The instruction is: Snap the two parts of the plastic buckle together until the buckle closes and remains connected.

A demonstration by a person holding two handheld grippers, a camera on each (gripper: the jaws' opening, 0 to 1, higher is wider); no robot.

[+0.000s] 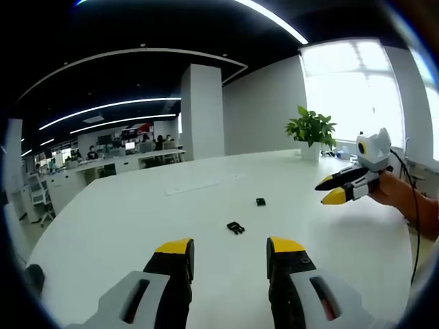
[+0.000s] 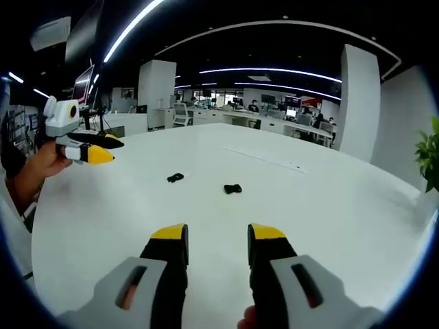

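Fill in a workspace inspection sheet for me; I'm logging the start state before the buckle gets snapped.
Surface: white table, bare around the parts.
Job's things: two black buckle parts, nearer part and farther part, lying apart, not joined.
Clutter: nothing seen.
Grippers: left gripper open, empty; right gripper open, empty; both above the table.
Cables: dark cable by the right hand.
Surroundings: potted plant, white pillar, office desks behind.
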